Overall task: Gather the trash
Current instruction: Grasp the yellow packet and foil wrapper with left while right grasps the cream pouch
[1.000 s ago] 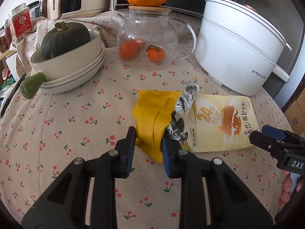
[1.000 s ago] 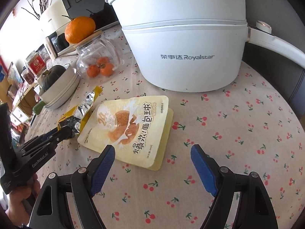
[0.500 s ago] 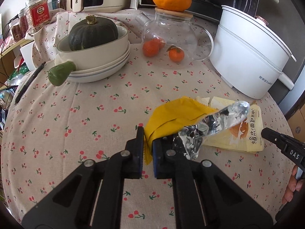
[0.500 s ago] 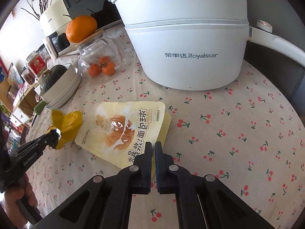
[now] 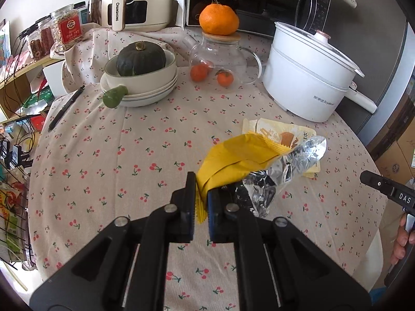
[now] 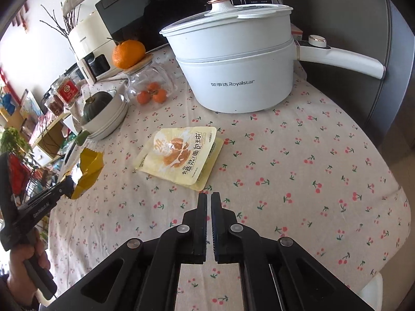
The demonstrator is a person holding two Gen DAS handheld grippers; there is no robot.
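My left gripper (image 5: 201,199) is shut on a yellow snack wrapper (image 5: 233,159) with a crumpled silver foil inside (image 5: 288,165) and holds it lifted above the cherry-print tablecloth. The wrapper also shows at the left of the right wrist view (image 6: 88,171), held by the left gripper (image 6: 68,184). A pale yellow bread-ball pouch (image 6: 181,153) lies flat on the table, partly hidden behind the wrapper in the left wrist view (image 5: 282,134). My right gripper (image 6: 209,197) is shut and empty, just in front of the pouch's near corner and apart from it.
A white Royalstar pot (image 6: 233,75) stands behind the pouch. A glass teapot (image 5: 220,59) with small oranges and a big orange on its lid, stacked bowls with a green squash (image 5: 141,77), a pen (image 5: 66,107), jars and an air fryer stand at the back and left.
My left gripper closed on the yellow wrapper and lifted it back off the table. My right gripper went from open to shut with nothing in it and drew back from the pouch.
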